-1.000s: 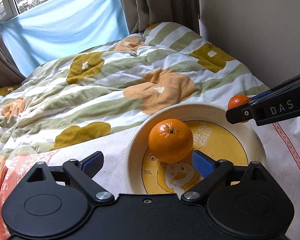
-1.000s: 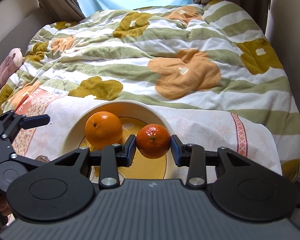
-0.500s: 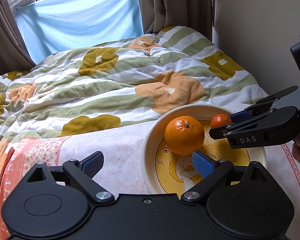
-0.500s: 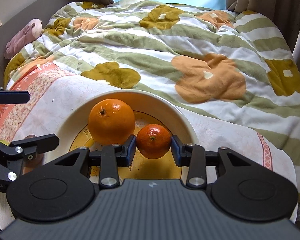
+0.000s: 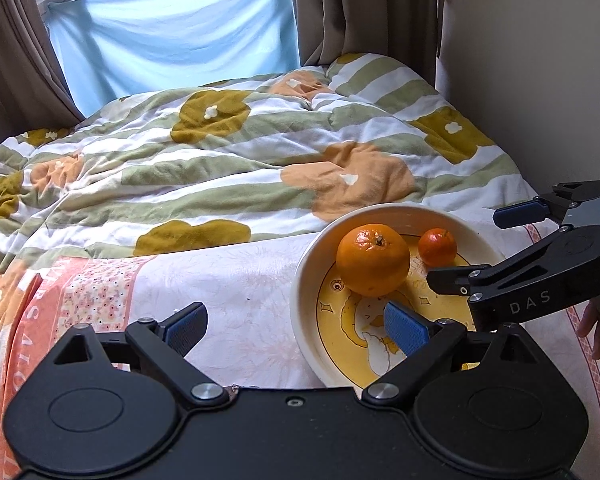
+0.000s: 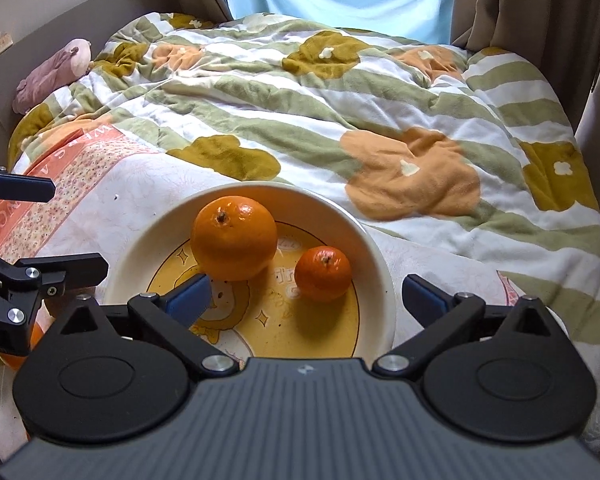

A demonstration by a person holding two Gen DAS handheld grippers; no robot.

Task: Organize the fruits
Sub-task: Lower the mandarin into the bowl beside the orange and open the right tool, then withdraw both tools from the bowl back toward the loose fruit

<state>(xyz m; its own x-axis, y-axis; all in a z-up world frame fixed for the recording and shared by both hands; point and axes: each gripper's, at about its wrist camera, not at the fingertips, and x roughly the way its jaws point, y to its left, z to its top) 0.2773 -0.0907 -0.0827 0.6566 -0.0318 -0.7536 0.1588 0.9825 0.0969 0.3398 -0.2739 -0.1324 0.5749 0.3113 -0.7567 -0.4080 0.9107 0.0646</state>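
A cream bowl [image 6: 374,248] with a yellow cartoon bottom sits on the bed's near edge; it also shows in the left wrist view [image 5: 304,276]. In it lie a large orange [image 6: 234,238] [image 5: 373,259] and a small tangerine [image 6: 323,273] [image 5: 437,246], a little apart. My right gripper [image 6: 307,298] is open and empty, its fingers over the bowl's near side, the tangerine just beyond them. My left gripper [image 5: 296,326] is open and empty, at the bowl's left rim. Part of another orange fruit [image 6: 20,354] shows under the left gripper in the right wrist view.
A rumpled quilt [image 5: 228,168] with green stripes and orange and mustard flowers covers the bed. A white and pink floral cloth [image 5: 220,280] lies under the bowl. A pink plush toy [image 6: 52,74] lies at the far left. Curtains, window and a wall border the bed.
My right gripper has opened and let go of the small tangerine, which now rests in the bowl beside the large orange. The right gripper has drawn back slightly. The left gripper stays open.
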